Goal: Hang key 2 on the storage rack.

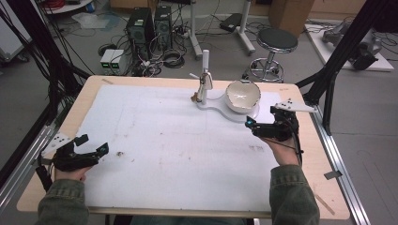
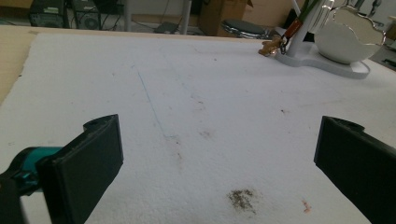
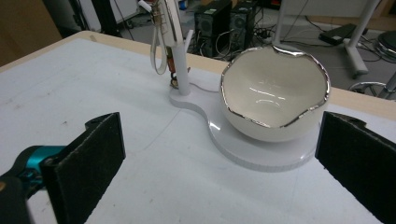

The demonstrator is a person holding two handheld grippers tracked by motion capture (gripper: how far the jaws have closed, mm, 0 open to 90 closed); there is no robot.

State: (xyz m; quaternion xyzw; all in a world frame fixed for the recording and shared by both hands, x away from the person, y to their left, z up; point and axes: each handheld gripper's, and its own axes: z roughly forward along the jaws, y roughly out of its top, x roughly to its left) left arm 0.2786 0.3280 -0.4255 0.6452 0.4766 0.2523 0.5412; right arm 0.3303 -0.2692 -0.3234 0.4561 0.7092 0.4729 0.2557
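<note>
Bowl (image 3: 274, 93), white with a jagged silver rim, sits on the round end of a white stand (image 3: 243, 151) at the table's (image 1: 312, 164) far right, a post (image 3: 173, 46) with hanging trinkets beside it. My right gripper (image 3: 219, 154) faces it with jaws wide apart and empty; I judge a level, centred approach best. My left gripper (image 2: 219, 154), also spread and empty, rests well apart over the white mat (image 2: 187, 93).

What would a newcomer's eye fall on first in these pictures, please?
Probably the white egg-shaped bowl with its jagged silver rim, tilted on a white stand at the table's far edge, beside an upright post hung with small trinkets. Then the two open grippers: the right gripper near the bowl, the left gripper at the near left.
</note>
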